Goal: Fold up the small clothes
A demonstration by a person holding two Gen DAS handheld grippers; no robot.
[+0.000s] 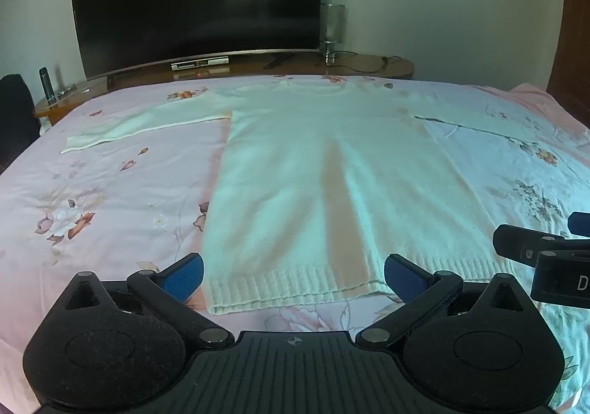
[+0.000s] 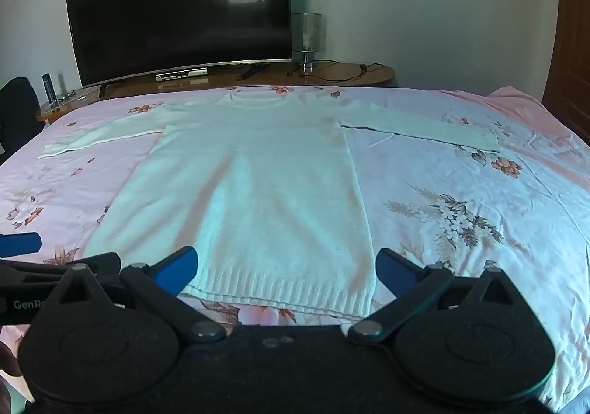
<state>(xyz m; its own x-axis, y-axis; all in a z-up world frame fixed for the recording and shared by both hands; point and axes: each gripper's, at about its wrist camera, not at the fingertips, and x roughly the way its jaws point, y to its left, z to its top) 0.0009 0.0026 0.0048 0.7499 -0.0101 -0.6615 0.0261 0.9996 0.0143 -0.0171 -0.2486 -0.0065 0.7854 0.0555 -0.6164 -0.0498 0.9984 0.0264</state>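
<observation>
Both my grippers are hovering spread wide over the hem of a flat white sweater (image 1: 324, 178).

I'm holding the left gripper (image 1: 294, 277) released and empty above the sweater's ribbed hem, the right gripper (image 2: 287, 268) beside it likewise released; the sweater is lying sleeves outstretched on the floral bedsheet (image 2: 461, 200), neckline toward the dark television (image 2: 177, 4) at the far side.

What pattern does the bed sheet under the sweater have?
The bed sheet is pale pink with a floral print, best seen in the right wrist view.
</observation>
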